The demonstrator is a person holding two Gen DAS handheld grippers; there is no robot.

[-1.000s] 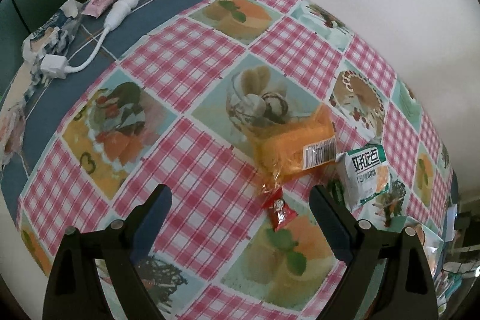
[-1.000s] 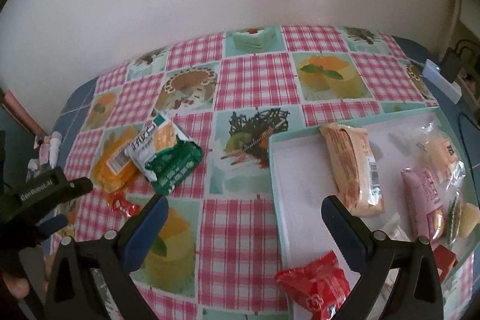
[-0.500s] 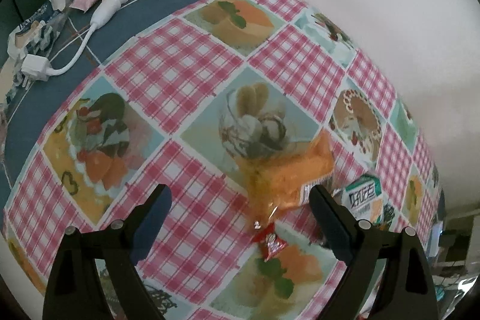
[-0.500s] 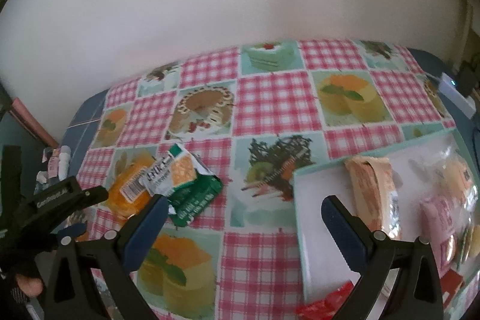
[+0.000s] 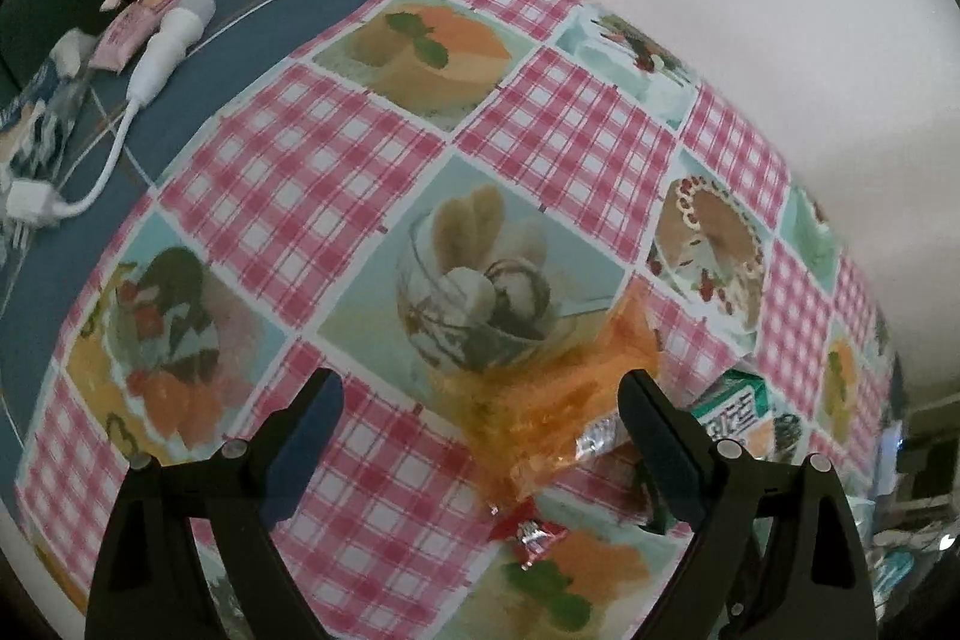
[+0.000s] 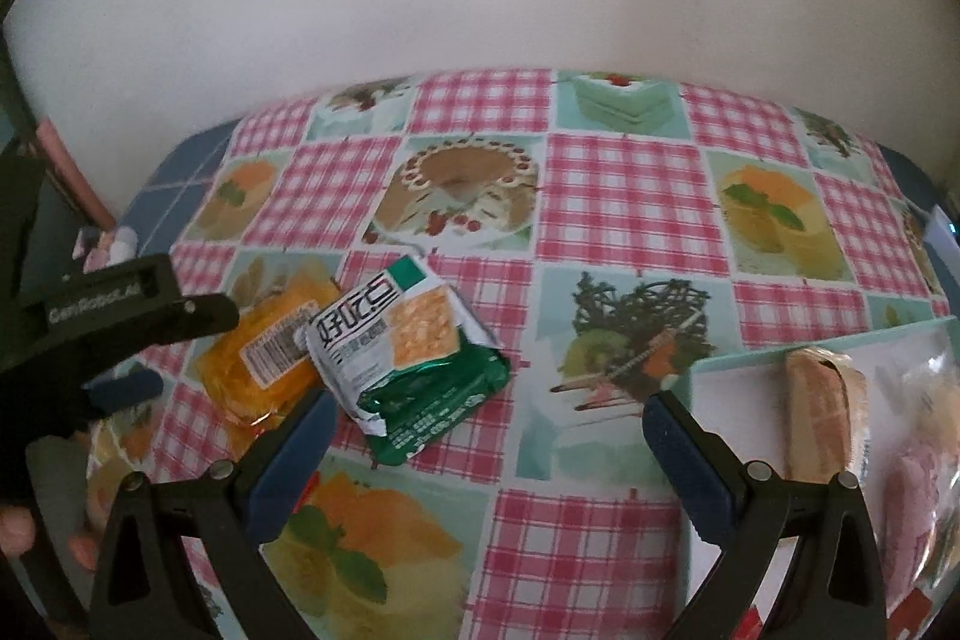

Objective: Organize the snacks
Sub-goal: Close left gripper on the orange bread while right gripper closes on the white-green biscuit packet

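Right wrist view: right gripper (image 6: 483, 445) fingers wide, empty, just short of the green cracker packet (image 6: 408, 364). Straddle it squarely (foil slips). Left gripper (image 5: 480, 421), equally wide and empty, nears the orange packet (image 6: 264, 352) touching it; tray (image 6: 744, 382) beyond.

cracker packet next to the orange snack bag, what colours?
The crinkled foil cracker packet is white on its upper half with a cracker picture, dark green below. Clearest in the right wrist view.

Checked tablecloth (image 6: 624, 196) bears cracker packet (image 6: 408, 358), tray (image 6: 738, 382).

Glossy, seemingly plastic tablecloth (image 6: 624, 208); crinkly foil cracker packet (image 6: 408, 358).
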